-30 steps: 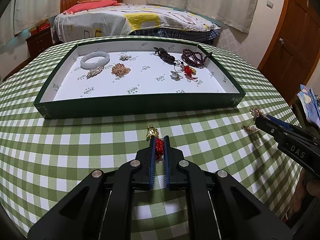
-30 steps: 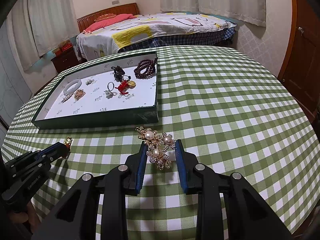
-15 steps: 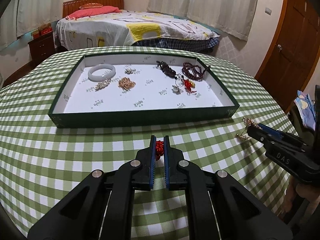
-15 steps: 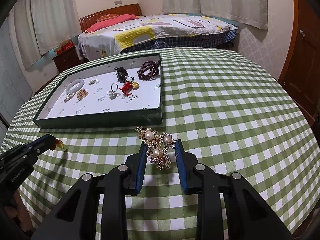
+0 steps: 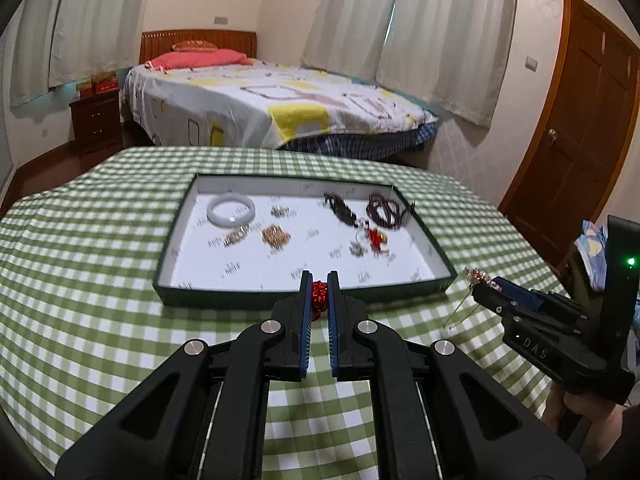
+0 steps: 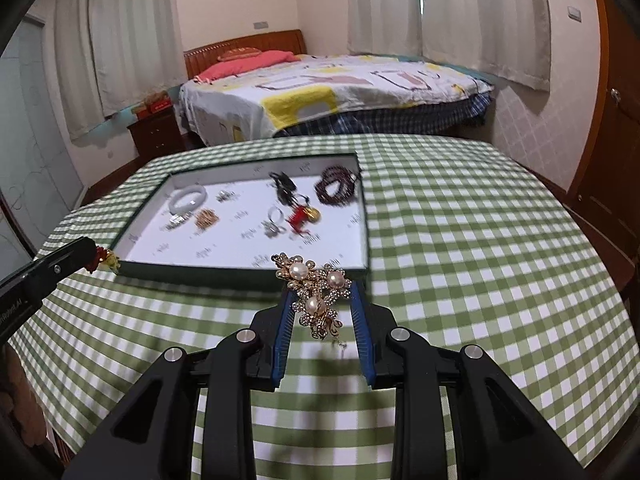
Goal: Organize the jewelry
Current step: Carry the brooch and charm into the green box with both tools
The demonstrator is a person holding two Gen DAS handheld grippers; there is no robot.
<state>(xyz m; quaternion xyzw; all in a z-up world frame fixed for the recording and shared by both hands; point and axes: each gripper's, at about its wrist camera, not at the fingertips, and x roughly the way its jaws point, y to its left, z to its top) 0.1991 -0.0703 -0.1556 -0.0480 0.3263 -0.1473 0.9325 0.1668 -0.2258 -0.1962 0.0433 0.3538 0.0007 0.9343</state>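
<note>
Both claws lifted; left claw (image 5: 319, 294) clenches red charm (image 5: 319, 300); right claw (image 6: 319, 306) grips brooch (image 6: 316, 292); near tray edge (image 5: 256, 300)

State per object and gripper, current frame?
left gripper: shut on red knot charm, off the table
right gripper: shut on pearl brooch, off the table
tray: open, no lid, on the table
white bangle: flat in tray, far left
dark bead bracelets: loose in tray, far right
door: closed
</note>
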